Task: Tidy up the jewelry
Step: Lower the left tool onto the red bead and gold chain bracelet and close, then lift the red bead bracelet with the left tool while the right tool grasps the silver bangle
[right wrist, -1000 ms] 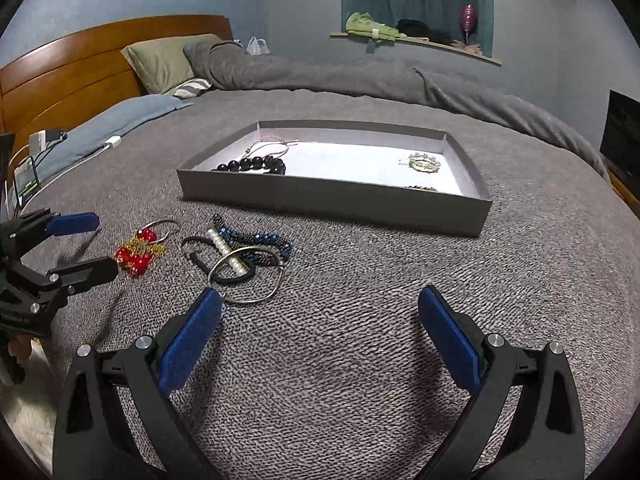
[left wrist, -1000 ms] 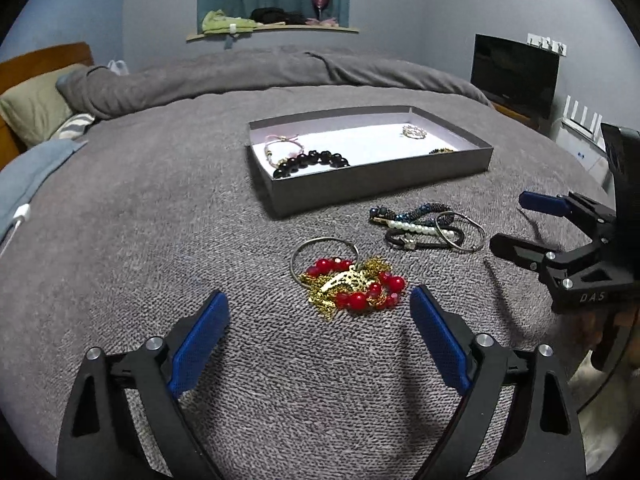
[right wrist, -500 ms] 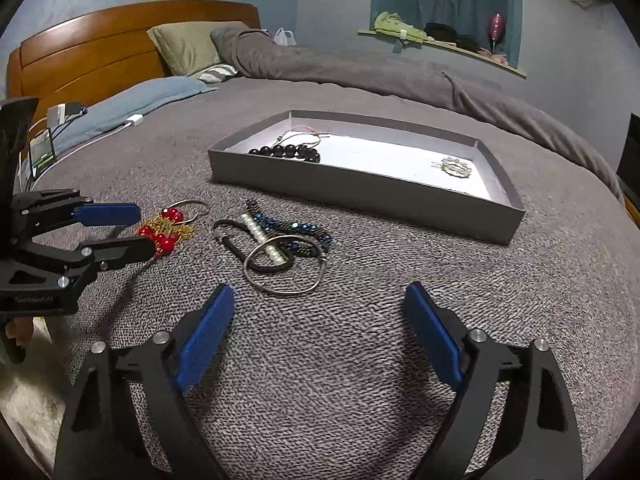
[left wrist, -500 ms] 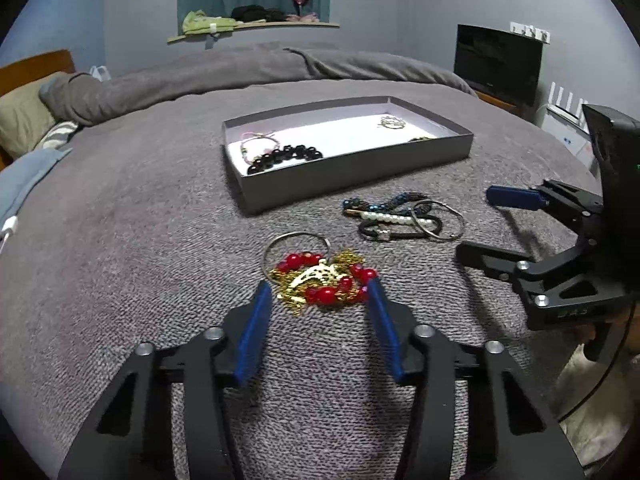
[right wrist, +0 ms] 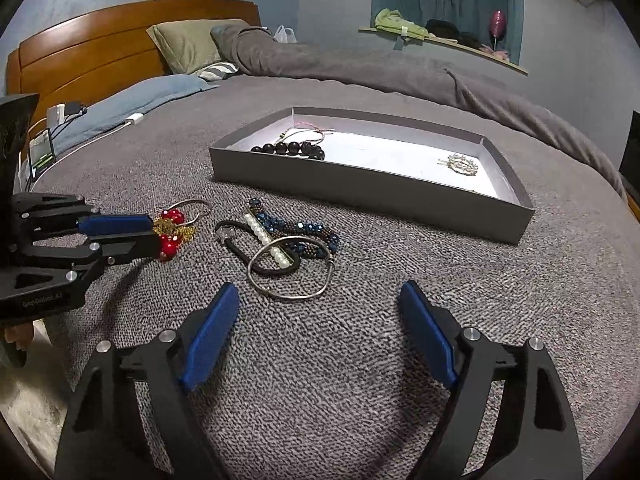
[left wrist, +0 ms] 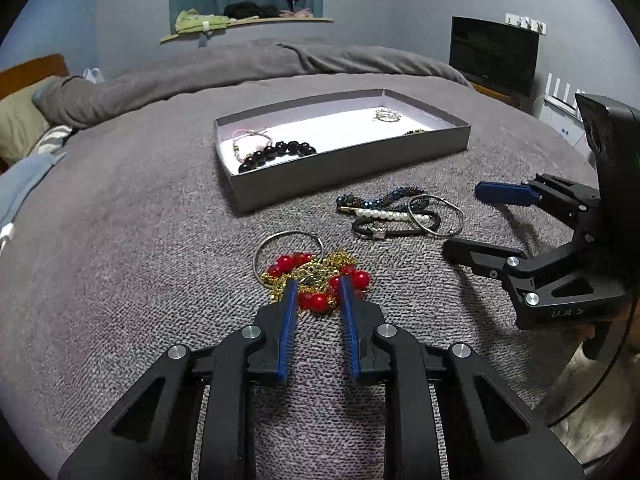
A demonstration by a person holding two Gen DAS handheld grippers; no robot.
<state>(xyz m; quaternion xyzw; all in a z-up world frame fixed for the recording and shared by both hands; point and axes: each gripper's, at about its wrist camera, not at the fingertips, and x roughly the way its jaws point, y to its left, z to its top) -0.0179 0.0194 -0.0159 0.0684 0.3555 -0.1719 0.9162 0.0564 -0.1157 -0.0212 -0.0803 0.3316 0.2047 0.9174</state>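
A tangle of red beads and gold chain [left wrist: 286,263] lies on the grey bedspread beside a thin silver hoop [left wrist: 288,240]. My left gripper [left wrist: 318,282] reaches into this tangle; its jaws are closing, with beads and chain between the blue pads. From the right wrist view the left gripper [right wrist: 154,234] has its tips at the red beads [right wrist: 172,216]. My right gripper [right wrist: 320,292] is wide and closing slightly, with nothing gripped. Just ahead of it lies a heap of bracelets [right wrist: 296,236] topped by a silver ring [right wrist: 292,276]. The grey tray [left wrist: 352,168] behind holds a black bead bracelet [left wrist: 276,154].
The tray [right wrist: 360,192] also holds a pink cord bracelet [left wrist: 250,138] and a silver brooch [right wrist: 460,166]. Rumpled duvet and pillows [right wrist: 192,44] lie at the head by the wooden headboard [right wrist: 80,52]. A dark monitor [left wrist: 494,54] stands beyond the bed's right side.
The left jaws have narrowed from wide apart to a small gap around the red beads and chain. The right jaws have narrowed a little. Both hands have kept their place.
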